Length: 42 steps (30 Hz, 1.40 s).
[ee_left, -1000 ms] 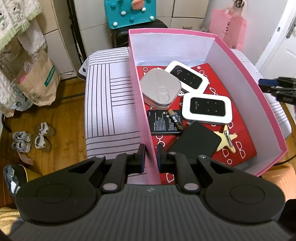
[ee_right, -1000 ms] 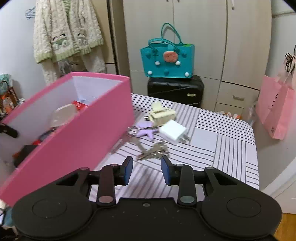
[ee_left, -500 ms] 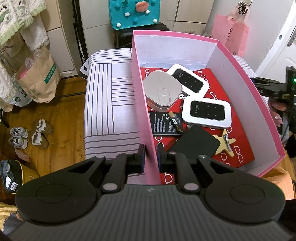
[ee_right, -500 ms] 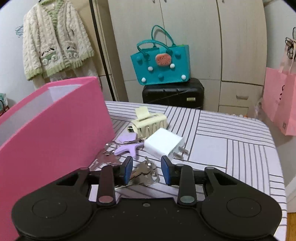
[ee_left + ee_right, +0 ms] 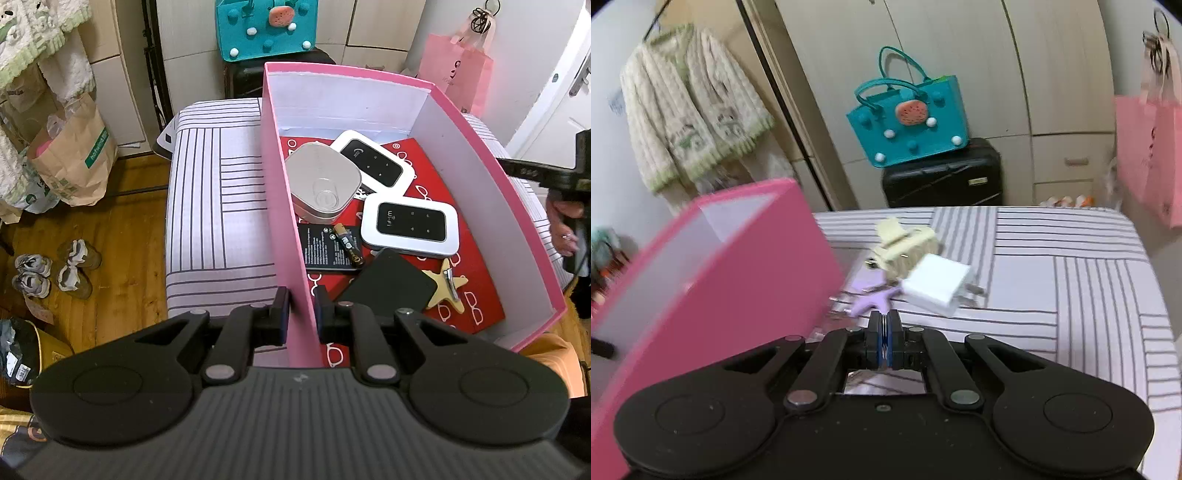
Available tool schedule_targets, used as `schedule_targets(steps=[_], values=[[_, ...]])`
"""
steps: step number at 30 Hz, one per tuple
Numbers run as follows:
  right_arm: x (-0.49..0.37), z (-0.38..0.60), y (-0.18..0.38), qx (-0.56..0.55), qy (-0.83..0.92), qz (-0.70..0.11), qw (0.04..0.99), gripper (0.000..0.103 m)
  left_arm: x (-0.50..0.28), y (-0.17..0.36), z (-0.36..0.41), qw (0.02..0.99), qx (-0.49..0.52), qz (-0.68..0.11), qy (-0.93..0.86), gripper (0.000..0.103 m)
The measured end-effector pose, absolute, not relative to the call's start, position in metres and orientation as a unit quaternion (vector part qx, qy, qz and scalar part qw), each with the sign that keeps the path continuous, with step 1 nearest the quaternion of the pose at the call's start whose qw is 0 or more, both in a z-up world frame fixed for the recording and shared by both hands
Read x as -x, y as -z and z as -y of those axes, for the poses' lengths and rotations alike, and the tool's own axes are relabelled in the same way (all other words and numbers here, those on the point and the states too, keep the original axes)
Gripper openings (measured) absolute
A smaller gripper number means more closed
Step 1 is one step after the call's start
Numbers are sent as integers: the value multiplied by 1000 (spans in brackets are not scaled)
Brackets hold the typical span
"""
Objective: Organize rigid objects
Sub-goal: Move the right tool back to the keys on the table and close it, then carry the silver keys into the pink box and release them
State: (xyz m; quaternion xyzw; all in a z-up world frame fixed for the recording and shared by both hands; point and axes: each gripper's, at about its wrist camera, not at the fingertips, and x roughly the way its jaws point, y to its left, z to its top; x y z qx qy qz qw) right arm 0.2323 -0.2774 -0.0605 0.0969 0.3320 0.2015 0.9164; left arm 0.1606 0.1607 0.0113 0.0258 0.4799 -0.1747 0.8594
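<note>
My left gripper is shut on the near left wall of the pink box. Inside lie a grey case, two white routers, a black battery pack, a small battery, a black pad and a yellow star clip. My right gripper is shut on the keys, whose metal shows between the pads. A purple star clip, a white charger and a cream hair claw lie just ahead, beside the pink box.
The striped table extends to the right. A teal bag sits on a black suitcase behind the table. A pink bag hangs at the right. Shoes and a paper bag are on the wooden floor at the left.
My right gripper moved down and forward to the keys and closed on them. My left gripper keeps its hold on the box wall.
</note>
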Motion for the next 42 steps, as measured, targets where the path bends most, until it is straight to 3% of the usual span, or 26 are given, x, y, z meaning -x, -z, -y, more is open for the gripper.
schedule_targets(steps=[15, 27, 35, 42], values=[[-208, 254, 10, -62, -217, -324, 919, 4, -163, -11, -160, 854, -41, -482, 190, 14], [-187, 208, -81, -12, -281, -283, 917, 4, -169, -15, -157, 835, -76, -500, 219, 15], [-191, 163, -71, -25, -361, -307, 880, 4, -169, -15, -155, 832, -89, -500, 224, 15], [-222, 136, -31, -18, -371, -360, 856, 4, -168, -14, -160, 838, -67, -494, 223, 16]])
